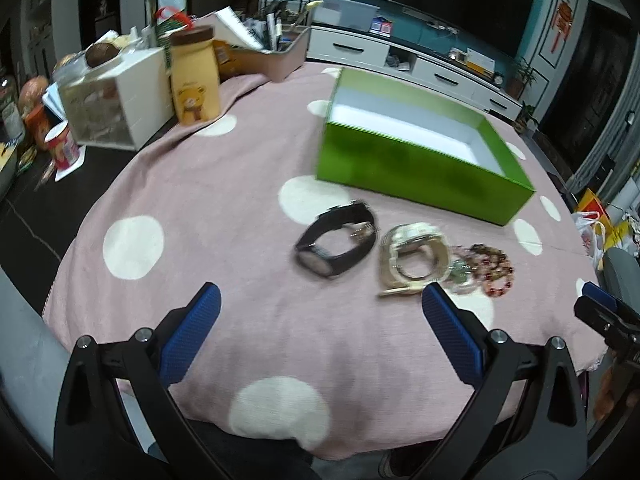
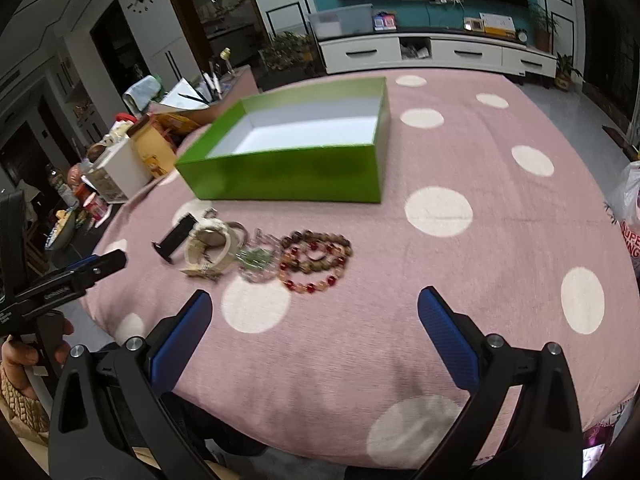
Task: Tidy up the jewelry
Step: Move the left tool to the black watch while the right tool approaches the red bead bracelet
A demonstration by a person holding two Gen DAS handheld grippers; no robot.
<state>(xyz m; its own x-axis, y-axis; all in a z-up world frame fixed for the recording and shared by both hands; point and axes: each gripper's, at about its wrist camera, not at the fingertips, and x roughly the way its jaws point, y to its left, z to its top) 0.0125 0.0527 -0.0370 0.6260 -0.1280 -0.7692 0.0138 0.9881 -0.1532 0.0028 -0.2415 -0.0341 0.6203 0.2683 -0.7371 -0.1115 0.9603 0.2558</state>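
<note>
An open green box (image 1: 416, 168) with a white inside stands empty on the pink dotted tablecloth (image 1: 240, 208); it also shows in the right wrist view (image 2: 288, 172). In front of it lie a black watch (image 1: 336, 246), a cream watch (image 1: 414, 258), a clear-green bracelet (image 1: 460, 276) and red-brown bead bracelets (image 1: 494, 270). In the right wrist view the beads (image 2: 316, 260) lie nearest, with the cream watch (image 2: 210, 250) and black watch (image 2: 176, 238) to the left. My left gripper (image 1: 320, 300) is open and empty, short of the watches. My right gripper (image 2: 314, 304) is open and empty, short of the beads.
Clutter stands at the table's far left: a yellow bear jar (image 1: 196, 76), a white drawer box (image 1: 120, 100), a pink tray of stationery (image 1: 276, 56), a red cup (image 1: 62, 146). A TV cabinet (image 2: 436, 54) is behind the table. The right gripper's tip (image 1: 600, 308) shows at the right edge.
</note>
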